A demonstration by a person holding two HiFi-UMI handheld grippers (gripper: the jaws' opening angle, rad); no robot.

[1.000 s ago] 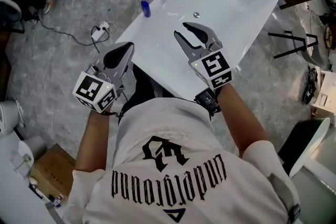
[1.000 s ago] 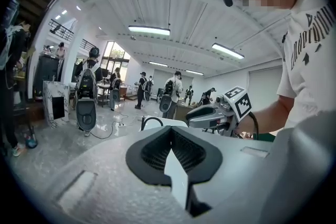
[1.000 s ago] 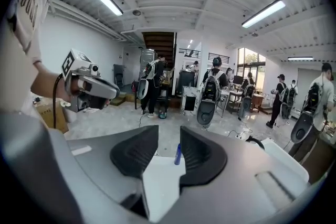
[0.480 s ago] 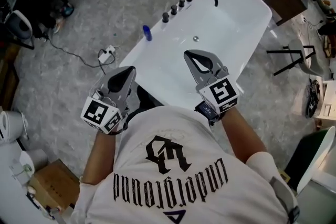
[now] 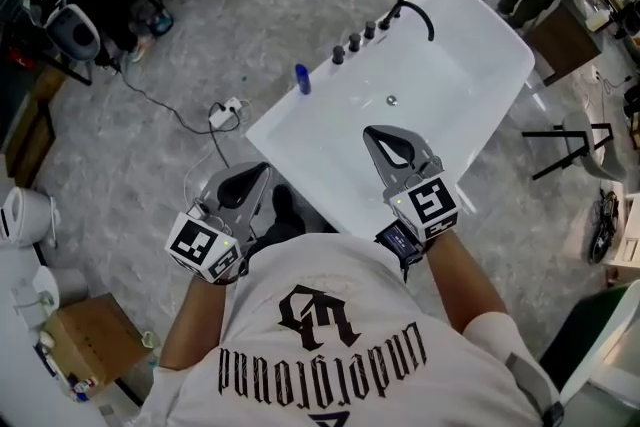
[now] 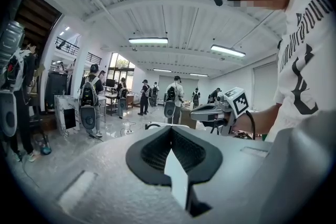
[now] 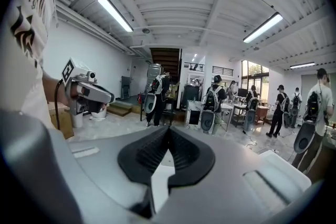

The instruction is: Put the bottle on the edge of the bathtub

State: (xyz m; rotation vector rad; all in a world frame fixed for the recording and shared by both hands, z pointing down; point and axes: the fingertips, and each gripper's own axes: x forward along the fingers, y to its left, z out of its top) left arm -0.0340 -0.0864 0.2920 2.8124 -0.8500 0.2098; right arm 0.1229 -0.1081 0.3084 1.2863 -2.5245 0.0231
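Note:
A small blue bottle (image 5: 302, 78) stands upright on the left rim of the white bathtub (image 5: 470, 45), a little short of the row of black knobs (image 5: 355, 42). My right gripper (image 5: 373, 131) hovers over the tub's near end, jaws shut and empty. My left gripper (image 5: 261, 171) hangs over the floor just outside the tub's near left corner, also shut and empty. Both are well short of the bottle. In the left gripper view the left gripper (image 6: 170, 129) points out into the room, as does the right gripper (image 7: 168, 131) in its own view; neither view shows the bottle.
A black faucet (image 5: 415, 10) arches over the tub's far end, and a drain (image 5: 391, 99) sits in its floor. A power strip with cable (image 5: 228, 110) lies on the grey floor at left. A cardboard box (image 5: 85, 340) stands lower left, a black stand (image 5: 565, 135) at right. Several people stand farther off.
The right gripper's jaws, open a second ago, have closed on nothing. Both grippers have drawn back toward the body and away from the bottle. The bottle stays on the rim.

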